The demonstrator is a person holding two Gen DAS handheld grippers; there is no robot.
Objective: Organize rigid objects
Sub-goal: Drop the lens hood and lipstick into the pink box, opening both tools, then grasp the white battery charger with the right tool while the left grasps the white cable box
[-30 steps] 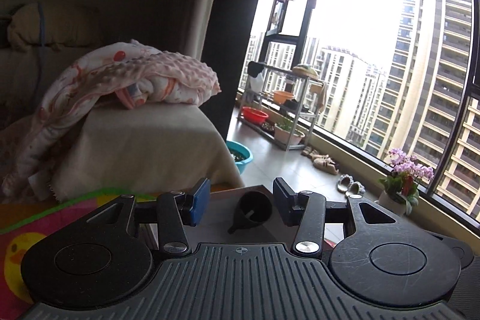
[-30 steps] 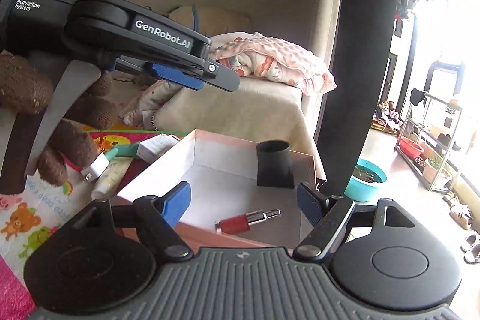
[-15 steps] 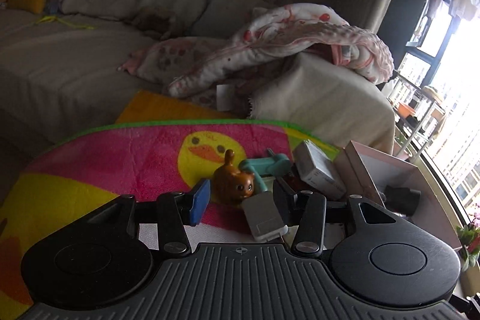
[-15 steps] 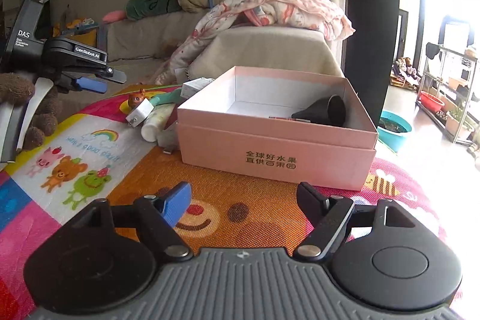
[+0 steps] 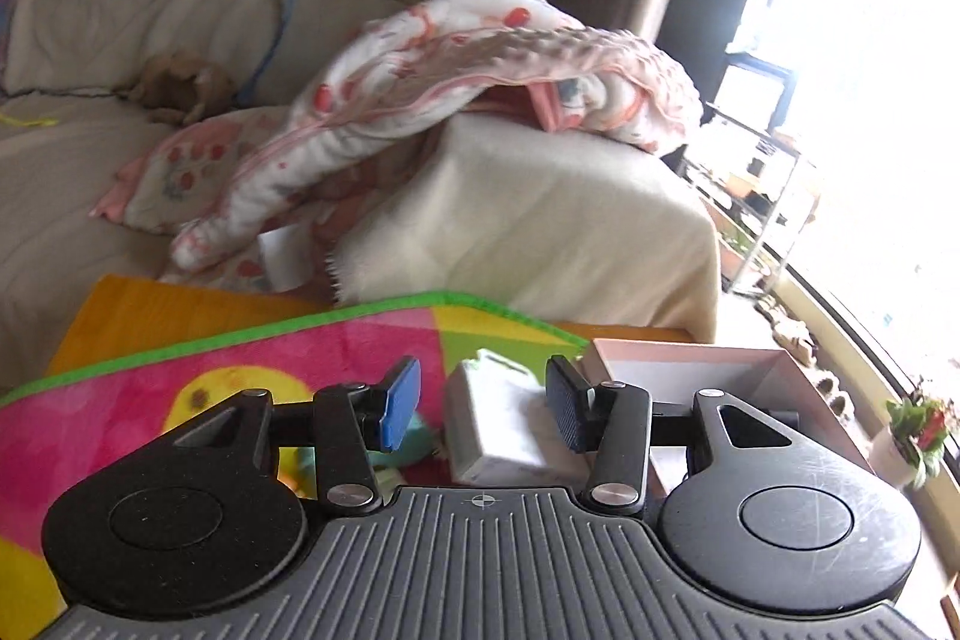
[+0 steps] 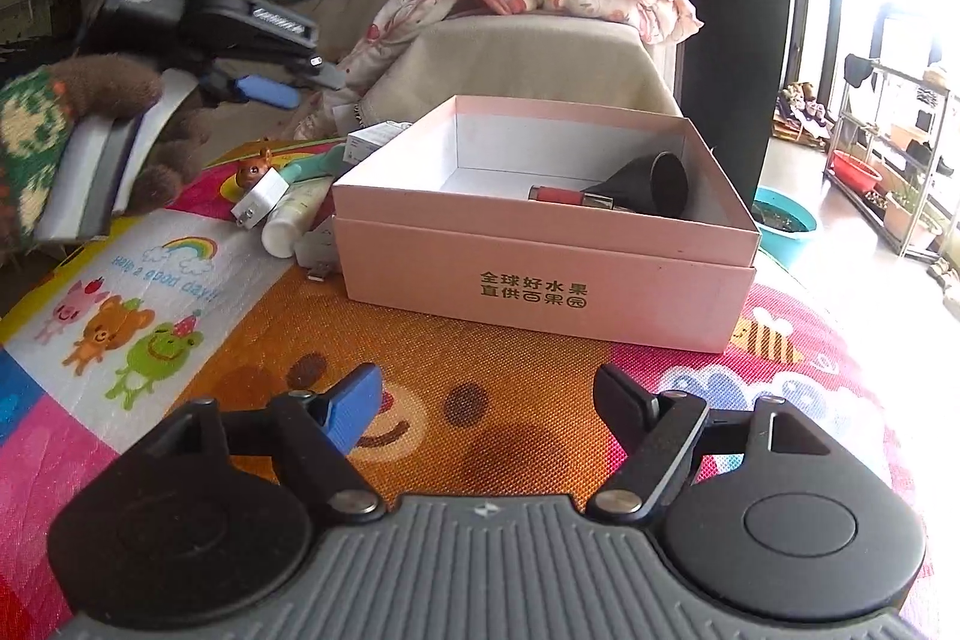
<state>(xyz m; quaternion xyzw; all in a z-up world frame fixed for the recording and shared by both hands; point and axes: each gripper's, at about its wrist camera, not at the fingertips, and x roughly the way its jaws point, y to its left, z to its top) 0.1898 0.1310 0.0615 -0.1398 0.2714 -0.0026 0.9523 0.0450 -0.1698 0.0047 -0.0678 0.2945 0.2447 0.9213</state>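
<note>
While the left gripper (image 5: pixel 483 403) hovered with jaws apart over a small white box (image 5: pixel 501 427) on the play mat (image 6: pixel 498 400), touching nothing, the right gripper (image 6: pixel 486 409) stood wide and empty nearer. Right of the white box sat the pink box (image 6: pixel 540 280), holding a black funnel (image 6: pixel 651 184) and red lipstick (image 6: pixel 555 194).
</note>
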